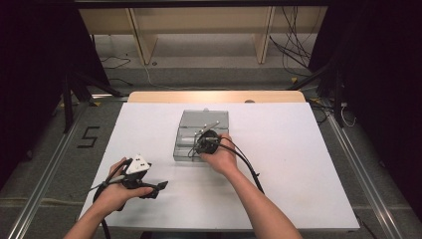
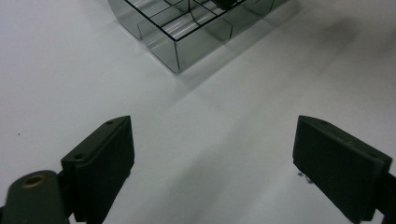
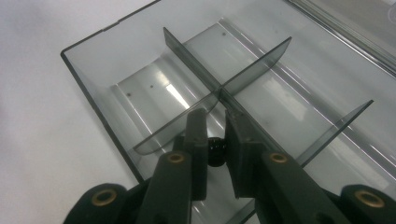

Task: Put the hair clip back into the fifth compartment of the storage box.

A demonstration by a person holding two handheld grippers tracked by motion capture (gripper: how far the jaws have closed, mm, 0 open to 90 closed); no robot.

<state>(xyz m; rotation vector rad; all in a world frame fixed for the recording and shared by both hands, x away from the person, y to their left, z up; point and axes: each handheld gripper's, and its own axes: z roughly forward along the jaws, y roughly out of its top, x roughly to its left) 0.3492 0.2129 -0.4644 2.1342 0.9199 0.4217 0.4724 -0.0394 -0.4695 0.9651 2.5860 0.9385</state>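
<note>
Nearest you, your left gripper [image 1: 158, 186] rests open and empty on the white tabletop [image 1: 298, 164]. At mid-table, your right gripper [image 3: 215, 122] closes on a thin smoky plastic divider [image 3: 177, 125] inside the clear, compartmented plastic organiser box [image 1: 185, 124]. The divider looks light, slick and bendy; pinch it low. Open tabletop surrounds the box.

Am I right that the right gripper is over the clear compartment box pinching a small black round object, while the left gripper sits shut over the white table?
Not quite: the left gripper is open, not shut; the left gripper view shows its jaws wide apart above the white table. The rest holds: the right gripper is over the clear, smoke-tinted plastic compartment box, closed on a small black round object.
</note>
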